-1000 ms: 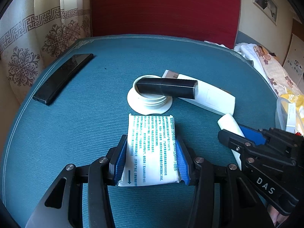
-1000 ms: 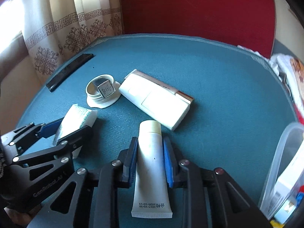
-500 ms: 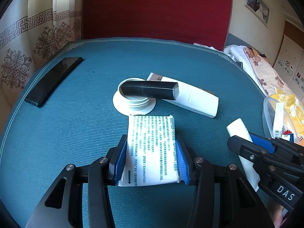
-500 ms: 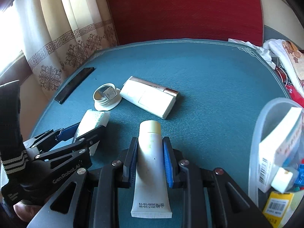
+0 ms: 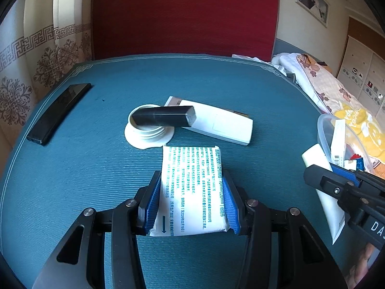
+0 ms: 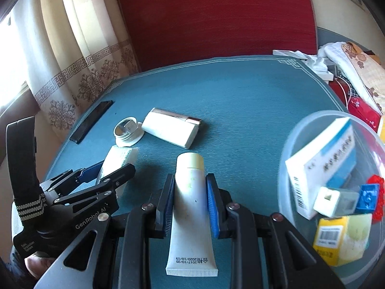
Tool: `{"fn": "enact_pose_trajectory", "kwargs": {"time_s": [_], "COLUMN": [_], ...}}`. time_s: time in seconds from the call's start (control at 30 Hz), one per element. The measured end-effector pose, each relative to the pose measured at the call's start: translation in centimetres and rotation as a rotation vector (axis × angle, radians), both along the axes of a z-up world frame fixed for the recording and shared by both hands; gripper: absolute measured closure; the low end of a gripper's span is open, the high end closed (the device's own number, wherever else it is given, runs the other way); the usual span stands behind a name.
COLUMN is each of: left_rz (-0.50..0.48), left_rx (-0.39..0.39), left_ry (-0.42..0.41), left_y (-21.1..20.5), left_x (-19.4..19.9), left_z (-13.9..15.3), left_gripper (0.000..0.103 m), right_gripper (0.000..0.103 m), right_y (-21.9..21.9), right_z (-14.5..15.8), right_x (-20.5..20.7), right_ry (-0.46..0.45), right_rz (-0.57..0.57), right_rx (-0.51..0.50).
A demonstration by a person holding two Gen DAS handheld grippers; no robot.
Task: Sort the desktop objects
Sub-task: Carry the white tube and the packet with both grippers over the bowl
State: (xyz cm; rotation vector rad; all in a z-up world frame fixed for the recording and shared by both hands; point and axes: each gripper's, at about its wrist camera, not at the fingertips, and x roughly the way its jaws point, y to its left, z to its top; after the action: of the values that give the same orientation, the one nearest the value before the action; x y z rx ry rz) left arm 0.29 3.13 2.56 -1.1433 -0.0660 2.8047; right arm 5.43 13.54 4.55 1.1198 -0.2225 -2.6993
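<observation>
My left gripper point(image 5: 191, 186) is shut on a white packet with blue print point(image 5: 192, 187) and holds it above the blue table mat. My right gripper point(image 6: 190, 185) is shut on a white cream tube point(image 6: 191, 207) and holds it next to a clear plastic tub point(image 6: 288, 149) at the right. The tub holds a white and blue box point(image 6: 322, 166), a yellow box point(image 6: 341, 238) and small bricks. The right gripper with the tube also shows in the left wrist view point(image 5: 320, 168). The left gripper also shows in the right wrist view point(image 6: 105, 171).
On the mat point(image 5: 216, 84) lie a white lid point(image 5: 146, 130) with a black bar point(image 5: 166, 118) across it, a white flat case point(image 5: 216, 125) and a black remote point(image 5: 60, 110) at the far left. Curtains hang at the left, bedding lies at the right.
Both grippers have risen and pulled back with their objects. The right gripper has swung right, so the plastic tub is now large in its view.
</observation>
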Motion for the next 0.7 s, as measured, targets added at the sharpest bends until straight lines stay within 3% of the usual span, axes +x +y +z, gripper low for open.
{"fn": "enact_pose_trajectory", "kwargs": {"time_s": [0.7], "left_rz": [-0.070], "left_rx": [-0.039], "left_ry": [0.025], "left_y": [3.7], "left_x": [1.9], "left_z": [1.5], "left_gripper": [0.053], "right_gripper": [0.075], "right_y": [7.1], "right_z": [1.6], "right_x": [4.1], "right_ry": [0.057], "right_rz": [-0.178], "right_rx": [-0.023]}}
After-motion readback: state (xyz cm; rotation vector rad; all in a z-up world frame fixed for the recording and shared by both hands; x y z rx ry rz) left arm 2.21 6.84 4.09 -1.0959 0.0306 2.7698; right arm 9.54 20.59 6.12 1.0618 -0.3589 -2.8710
